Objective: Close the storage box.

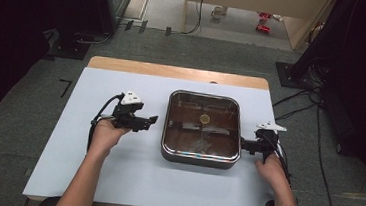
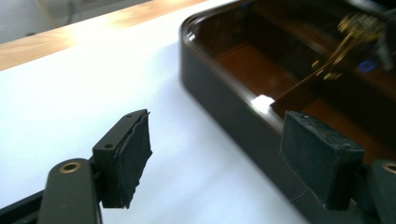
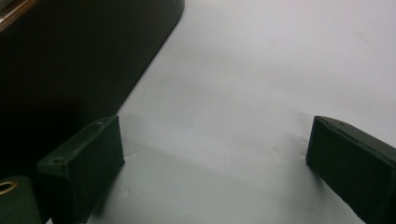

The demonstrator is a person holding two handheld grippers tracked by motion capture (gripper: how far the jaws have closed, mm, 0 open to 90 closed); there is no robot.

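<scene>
Presently catalogued: one square pan point(image 1: 199, 157), dark-walled, rounded corners, glossy brown interior with a divider and a small gold-coloured fitting point(image 1: 204, 118) near its middle. It stands at the centre of the white table sheet point(image 1: 65, 163), between the two grippers.

Handling, as a judgement: rigid and probably fairly heavy for its size; the walls look smooth and may slip under foam pads. The shiny top could be a glass lid, which cannot be told for certain, so treat it as fragile. Best hold: the two opposite side walls or rim, one gripper each, lifted level.

Left gripper point(image 1: 145, 121): jaws wide, nothing between them, near the pan's left wall but apart from it; in the left gripper view the rim point(image 2: 219, 88) lies just ahead of the pads.

Right gripper point(image 1: 245, 145): jaws wide, holding nothing, close beside the pan's right wall; contact cannot be told.

Surroundings: a wooden table edge point(image 1: 173, 71) beyond the sheet, grey floor, cables point(image 1: 296, 100) and dark stands at the sides. Nothing on the sheet stands in the way.
</scene>
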